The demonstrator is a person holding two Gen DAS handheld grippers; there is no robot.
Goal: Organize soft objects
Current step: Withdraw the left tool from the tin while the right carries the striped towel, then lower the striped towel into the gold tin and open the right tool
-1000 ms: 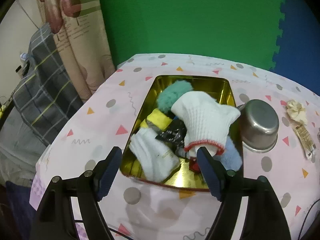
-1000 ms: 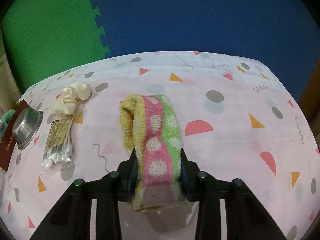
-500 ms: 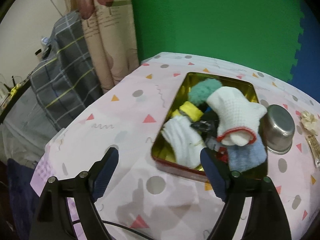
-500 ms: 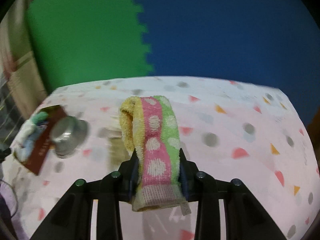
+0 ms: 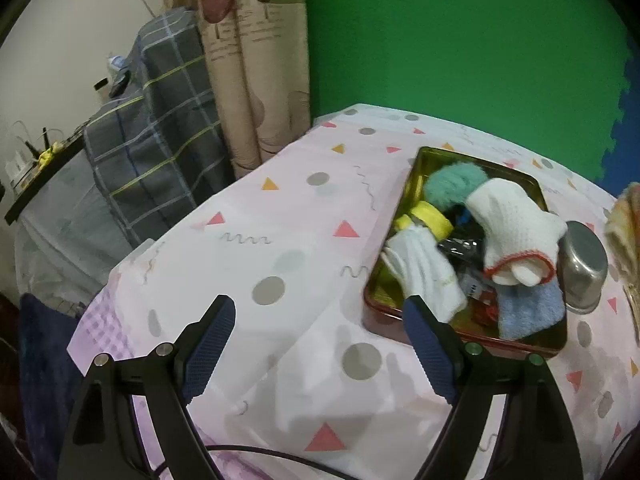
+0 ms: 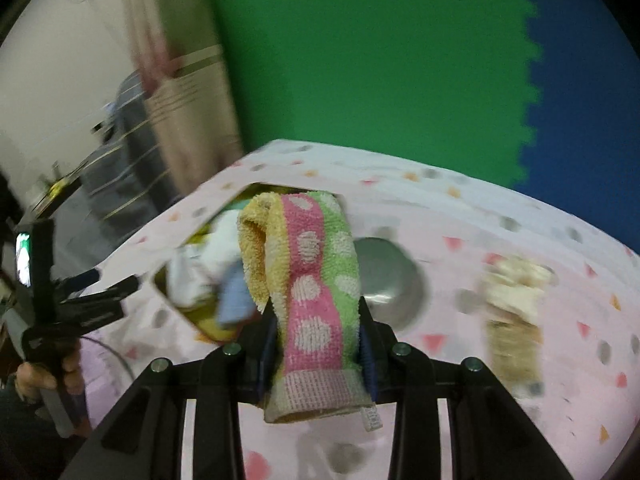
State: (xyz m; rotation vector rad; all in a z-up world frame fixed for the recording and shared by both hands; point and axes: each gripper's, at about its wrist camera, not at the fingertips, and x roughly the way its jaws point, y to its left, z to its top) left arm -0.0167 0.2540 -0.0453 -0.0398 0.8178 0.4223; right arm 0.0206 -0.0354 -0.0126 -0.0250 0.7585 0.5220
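Step in hand: I judge this the carry of the striped towel [image 6: 316, 280] toward the gold tin [image 5: 416, 168].
Right tool [image 6: 316, 344]: pinching the towel, which hangs folded over it, above the bench [image 5: 280, 208] just short of the tin.
Left tool [image 5: 320, 340]: spread and empty, near the tin's front corner (clear of it).
Tin contents: white gloves [image 5: 516, 232], other soft items.
Next move: I would bring the towel over the tin, lower it, then release.
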